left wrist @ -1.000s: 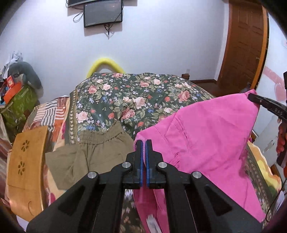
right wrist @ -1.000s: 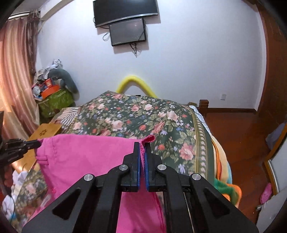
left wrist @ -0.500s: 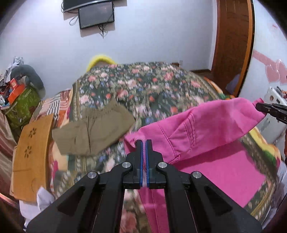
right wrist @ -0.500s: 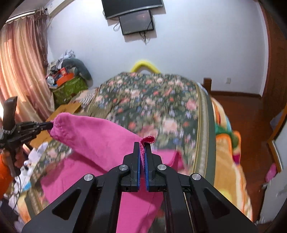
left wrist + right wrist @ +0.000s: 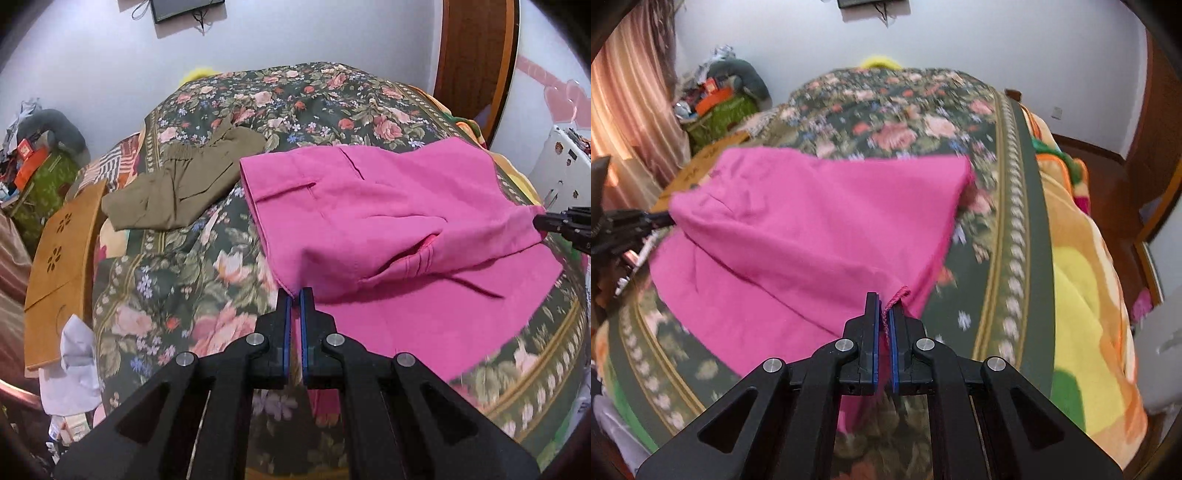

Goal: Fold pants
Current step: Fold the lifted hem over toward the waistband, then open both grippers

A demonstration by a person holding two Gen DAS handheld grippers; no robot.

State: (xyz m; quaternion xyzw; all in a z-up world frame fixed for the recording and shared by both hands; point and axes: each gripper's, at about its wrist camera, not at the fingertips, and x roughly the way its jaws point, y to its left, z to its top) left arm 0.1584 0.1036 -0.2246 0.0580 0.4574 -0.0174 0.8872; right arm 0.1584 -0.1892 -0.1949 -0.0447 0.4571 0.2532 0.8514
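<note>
- Left claw [image 5: 294,295]: clamped on a corner of the pink pants [image 5: 388,221]; pads nearly together.
- Right claw [image 5: 882,302]: clamped on the opposite corner, a frayed pink edge sticking up between its pads.
- Pants: soft woven cloth, folded over on itself, lying on the bed [image 5: 207,266] with its floral cover.
- Surroundings: olive shorts [image 5: 177,192] lie crumpled just beside the pants; a wooden board [image 5: 62,258] leans at the bed's left edge. Nothing overlies the pants.

We see the left gripper [image 5: 294,295] pinching the pink pants' [image 5: 388,221] corner on the floral bed [image 5: 177,266], olive shorts [image 5: 184,184] beyond.
</note>
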